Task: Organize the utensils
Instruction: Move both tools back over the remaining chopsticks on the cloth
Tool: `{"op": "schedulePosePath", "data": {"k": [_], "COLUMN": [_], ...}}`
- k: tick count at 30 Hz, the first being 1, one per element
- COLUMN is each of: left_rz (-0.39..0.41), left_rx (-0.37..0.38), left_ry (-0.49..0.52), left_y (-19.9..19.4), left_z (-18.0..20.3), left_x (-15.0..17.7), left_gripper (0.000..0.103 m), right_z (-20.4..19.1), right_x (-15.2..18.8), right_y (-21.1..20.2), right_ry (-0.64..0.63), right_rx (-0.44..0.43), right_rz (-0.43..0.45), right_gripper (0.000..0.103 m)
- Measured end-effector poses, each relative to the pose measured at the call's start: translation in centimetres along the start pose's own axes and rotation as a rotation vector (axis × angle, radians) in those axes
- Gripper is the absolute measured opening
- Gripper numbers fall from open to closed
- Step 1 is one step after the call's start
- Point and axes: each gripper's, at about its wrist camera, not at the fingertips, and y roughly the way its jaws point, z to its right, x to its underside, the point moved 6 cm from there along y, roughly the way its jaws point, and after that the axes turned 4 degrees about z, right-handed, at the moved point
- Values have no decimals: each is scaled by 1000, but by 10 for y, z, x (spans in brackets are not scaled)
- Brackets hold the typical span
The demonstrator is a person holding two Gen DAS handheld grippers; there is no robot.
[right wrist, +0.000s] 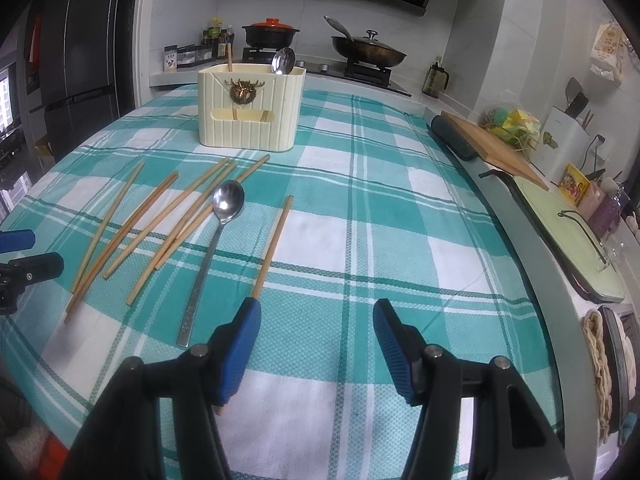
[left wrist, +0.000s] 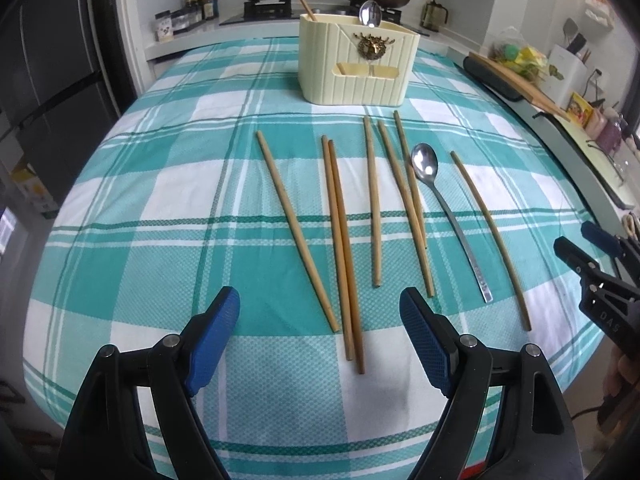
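seven tan wooden chopsticks (left wrist: 344, 240) and a long steel spoon (left wrist: 448, 216) are lying lengthwise toward the cream ribbed utensil holder (left wrist: 356, 68) on teal plaid cloth (left wrist: 160, 200); left gripper (left wrist: 320, 340) and right gripper (right wrist: 316, 348) are hovering spread, empty, in a kitchen.

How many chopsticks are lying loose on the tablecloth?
7. One at far left, a touching pair, one single, two crossing beside the spoon, and one right of the spoon. Another stands in the holder.

black plastic left gripper (left wrist: 320, 340), right gripper (right wrist: 316, 354), ribbed blue pads (left wrist: 424, 344), silver pivot screws
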Motion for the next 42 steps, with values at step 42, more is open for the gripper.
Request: {"op": "schedulePosePath", "data": {"k": [42], "left_rz": [-71], "left_rx": [-1], "left_ry": [-137], "left_y": [35], "left_z": [-42], "left_x": [1], "left_gripper": [84], "right_z": [13], "right_x": [13], "right_y": [23], "right_ry": [90], "right_rx": [-21], "right_rz": [-52], "right_gripper": [60]}}
